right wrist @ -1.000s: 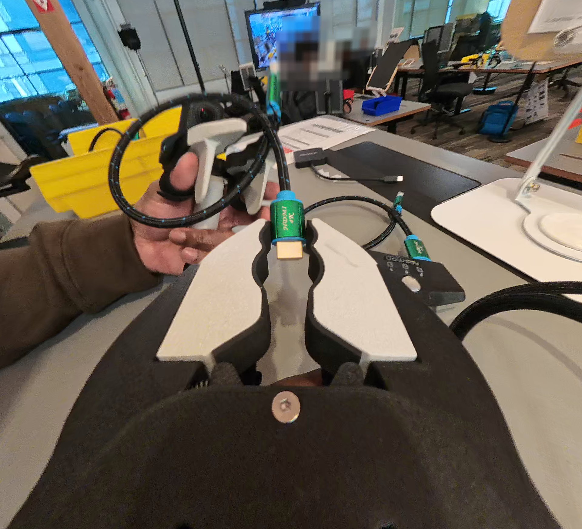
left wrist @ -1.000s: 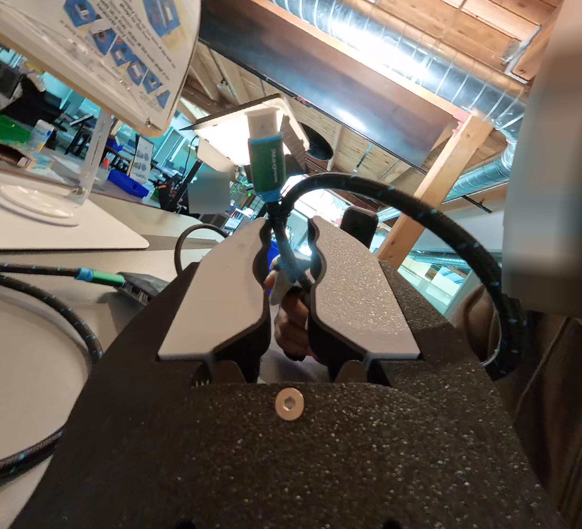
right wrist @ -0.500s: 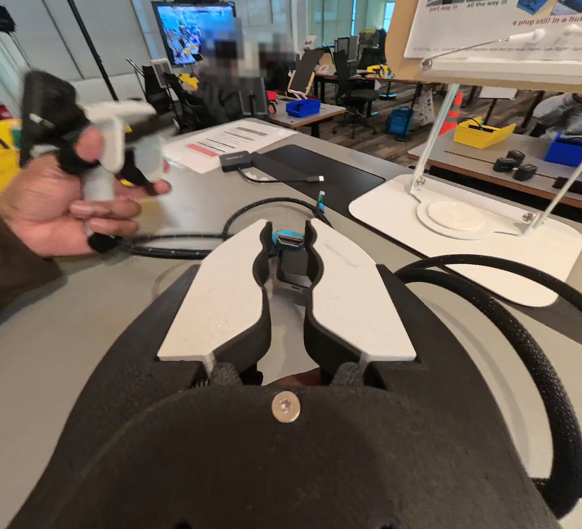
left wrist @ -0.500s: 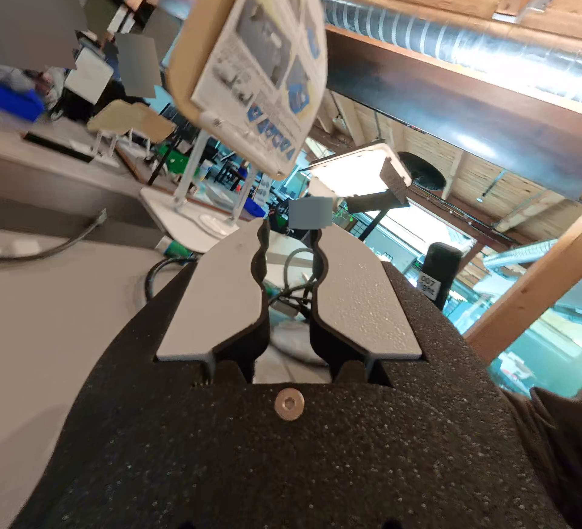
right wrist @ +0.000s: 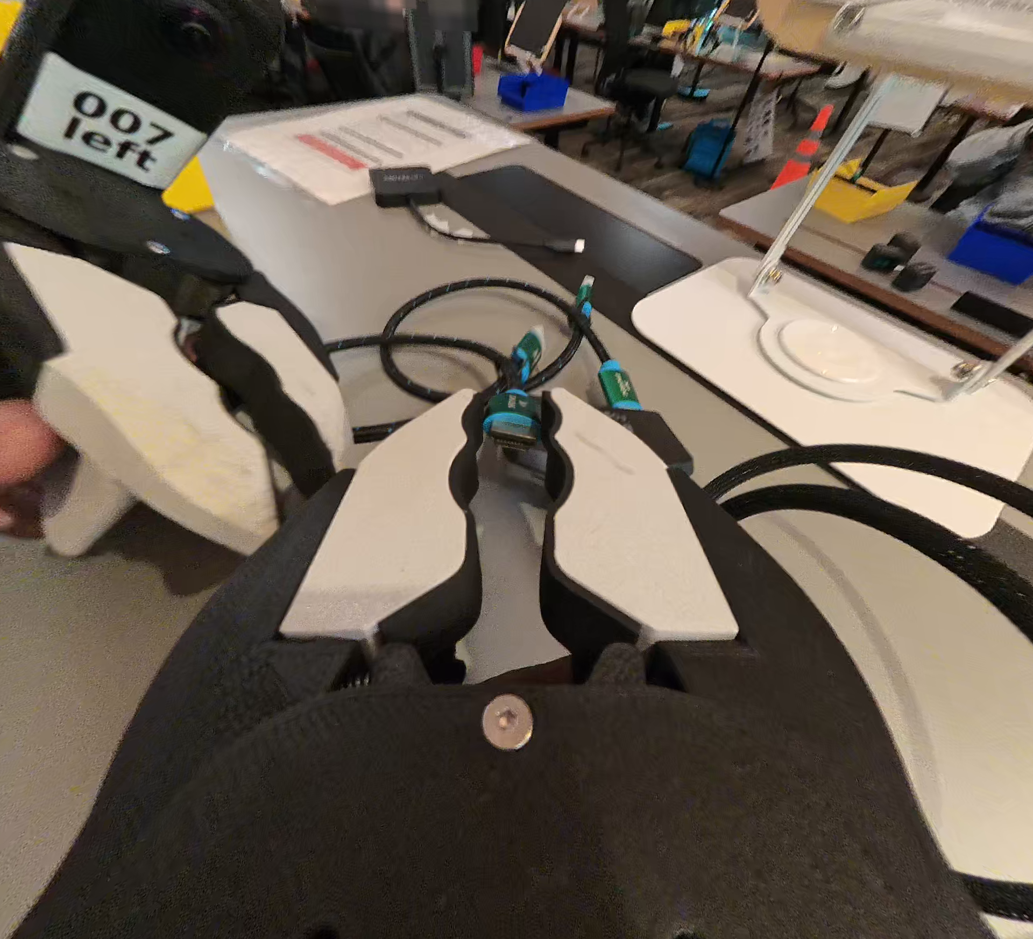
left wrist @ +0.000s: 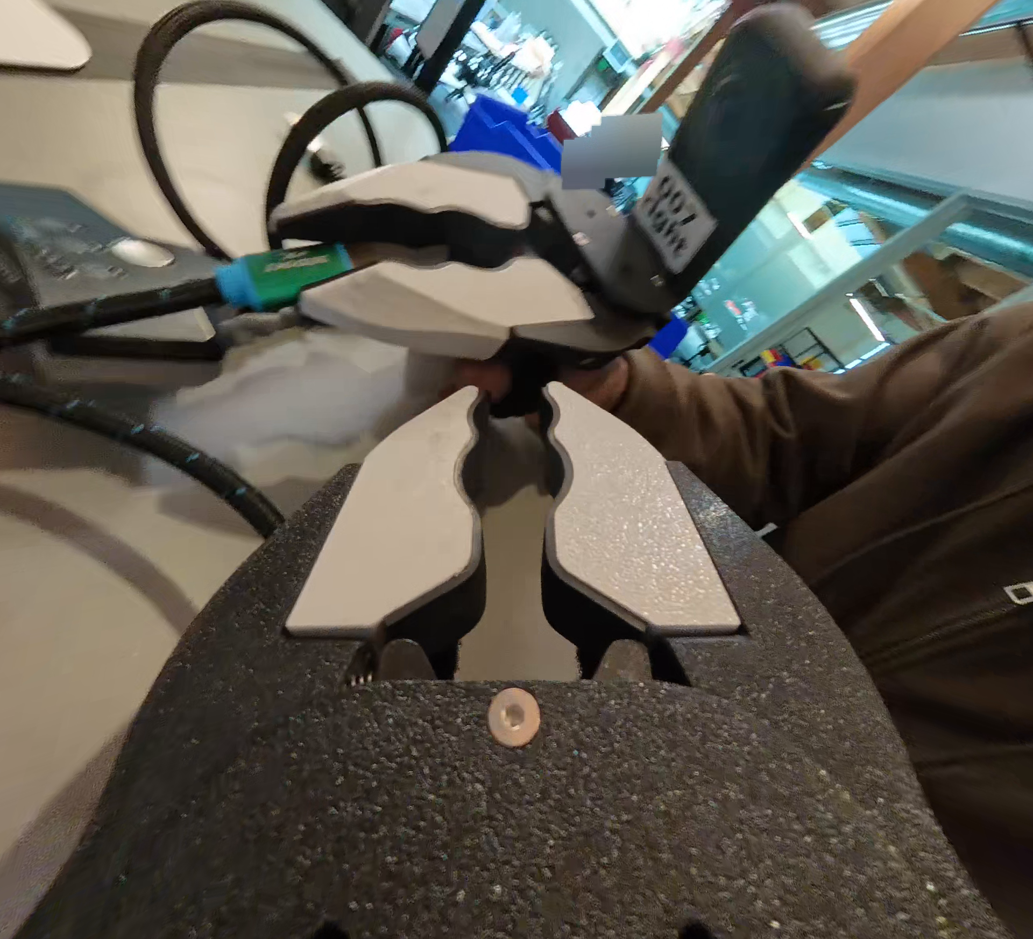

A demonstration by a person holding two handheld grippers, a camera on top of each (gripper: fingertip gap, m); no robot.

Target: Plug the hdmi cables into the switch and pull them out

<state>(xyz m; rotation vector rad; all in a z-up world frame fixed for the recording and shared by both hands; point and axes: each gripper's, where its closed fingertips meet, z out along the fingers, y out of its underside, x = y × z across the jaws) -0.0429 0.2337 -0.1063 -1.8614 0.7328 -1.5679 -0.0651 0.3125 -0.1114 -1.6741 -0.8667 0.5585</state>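
My right gripper (right wrist: 510, 399) is shut on a green plug with a blue collar (right wrist: 511, 417), gripping it by its sides just above the grey table (right wrist: 167, 688). The plug's metal tip points back toward the camera. The left wrist view shows the same gripper (left wrist: 296, 264) from the side, with the plug (left wrist: 268, 272) and its black braided cable (left wrist: 100, 304) trailing left. My left gripper (left wrist: 513, 395) is open with nothing between its fingers. It faces the right gripper and the hand holding it. In the right wrist view it (right wrist: 290, 476) is close at the left.
A black hub (right wrist: 657, 440) with another green plug (right wrist: 617, 384) in it lies just right of my right fingertips. Loops of braided cable (right wrist: 447, 297) and two more green plugs lie beyond. A white stand base (right wrist: 726, 331), a black mat (right wrist: 559, 219) and thick black cables (right wrist: 894, 498) are nearby. My right fingertips sit around 8 cm from my left ones.
My left gripper let go of the cable it held a second ago and swung down to face the right gripper. My right gripper kept its plug and moved down toward the hub.
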